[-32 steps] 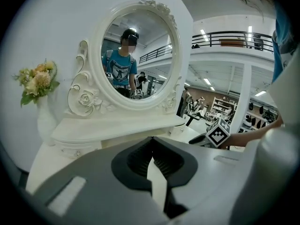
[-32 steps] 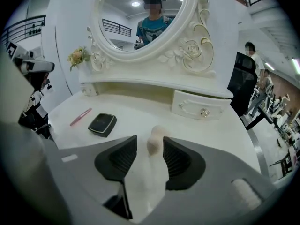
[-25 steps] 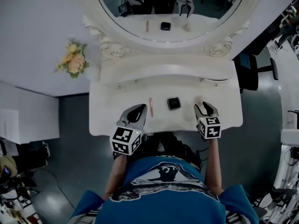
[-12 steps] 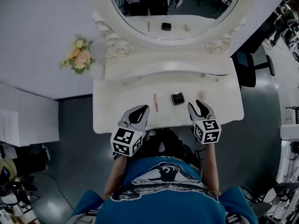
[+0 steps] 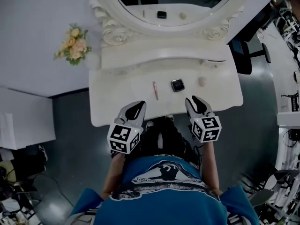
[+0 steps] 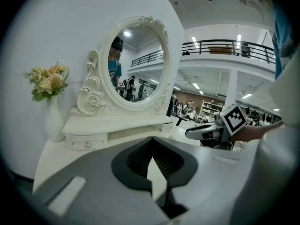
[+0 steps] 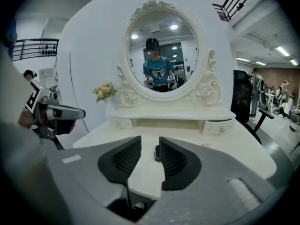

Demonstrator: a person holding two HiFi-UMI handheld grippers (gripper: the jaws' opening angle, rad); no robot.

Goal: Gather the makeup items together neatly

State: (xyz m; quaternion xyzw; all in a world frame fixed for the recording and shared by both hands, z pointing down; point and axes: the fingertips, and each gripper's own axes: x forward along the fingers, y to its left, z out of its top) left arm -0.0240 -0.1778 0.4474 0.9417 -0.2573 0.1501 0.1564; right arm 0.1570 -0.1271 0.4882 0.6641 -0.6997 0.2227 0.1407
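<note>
Gathering seems not yet begun: pink stick, black compact and pale puff lie apart in a row on the dressing table. Left gripper is closed and empty. Right gripper has just been closing its jaws to a narrow gap, with nothing between. Next, I think, one gripper must reach an outer item.

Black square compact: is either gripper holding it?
No, the black square compact lies free on the white dressing table, ahead of the left gripper and the right gripper.
</note>
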